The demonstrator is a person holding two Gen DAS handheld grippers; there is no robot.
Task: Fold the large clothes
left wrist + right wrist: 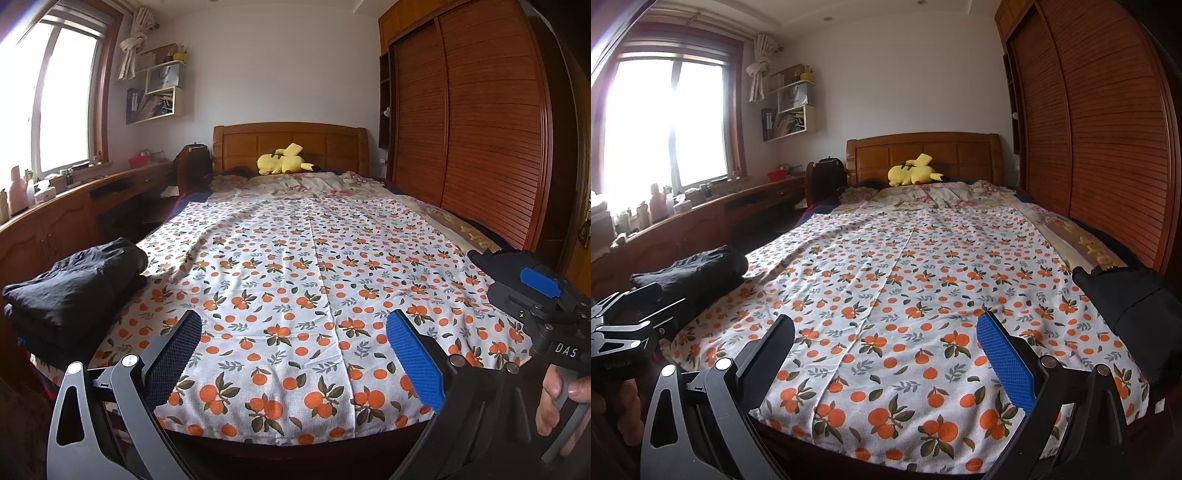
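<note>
While hovering over the foot of the bed (291,138), nothing gripped yet.
Fingers (413,362) spread wide and empty on left gripper (295,325) and right gripper (886,328) alike. Bunched at the bed's right edge, a black garment (1126,306); at the left edge, a folded black pile (74,288). Probably soft, limp and light, so best pinched at two hem corners, then spread over the orange-print sheet (295,240).

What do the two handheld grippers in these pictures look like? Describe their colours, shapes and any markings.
Each gripper, the left gripper and the right gripper, has two flat, textured pads: one dark, one bright blue pad, on black angular linkage arms with silver rivets. Seen from the left camera, the right one's body is black with a blue plate and white letters "DAS".
</note>
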